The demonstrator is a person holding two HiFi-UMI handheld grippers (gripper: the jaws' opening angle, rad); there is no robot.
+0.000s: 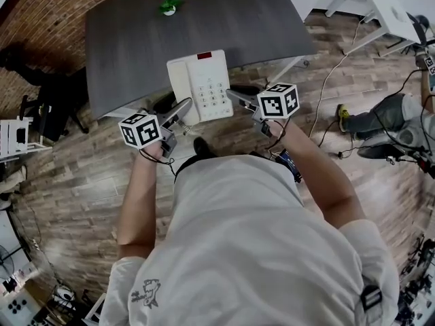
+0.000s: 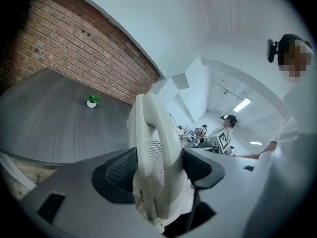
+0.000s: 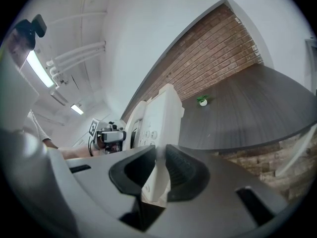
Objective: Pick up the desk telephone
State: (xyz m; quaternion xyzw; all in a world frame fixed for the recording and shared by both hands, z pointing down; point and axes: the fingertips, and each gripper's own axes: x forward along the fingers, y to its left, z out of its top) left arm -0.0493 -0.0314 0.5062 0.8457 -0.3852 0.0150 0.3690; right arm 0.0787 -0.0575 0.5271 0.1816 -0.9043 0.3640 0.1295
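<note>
At the near edge of the dark grey table (image 1: 136,39) I hold the white desk telephone (image 1: 202,87) between my two tools, one on each side. From my head camera, its far end with the red display (image 1: 204,56) lies over the tabletop. Its keypad end juts past the edge, above the wooden floor (image 1: 81,182). Whether any part of it touches the table I cannot tell from there.

My left gripper (image 1: 185,107) comes in from the left with its jaws spread wide. Both ribbed pads (image 2: 119,175) press on the telephone's left side, where the handset (image 2: 148,133) sits. In the left gripper view that pale curved edge fills the whole gap and stands tall before the lens.

My right gripper (image 1: 234,95) bites the opposite side. Its jaws are nearly together, pinching the thin right rim of the body, and the number keys (image 3: 148,133) show just beyond the pads. My left tool's marker cube (image 1: 141,129) sits close to my wrist.

Far across the table stands a small green plant in a white pot (image 1: 169,7), well apart from the telephone. A brick wall (image 2: 74,48) runs behind the table on the left. Off to my right another person (image 1: 391,117) is down on the floor among loose cables (image 1: 326,80).
</note>
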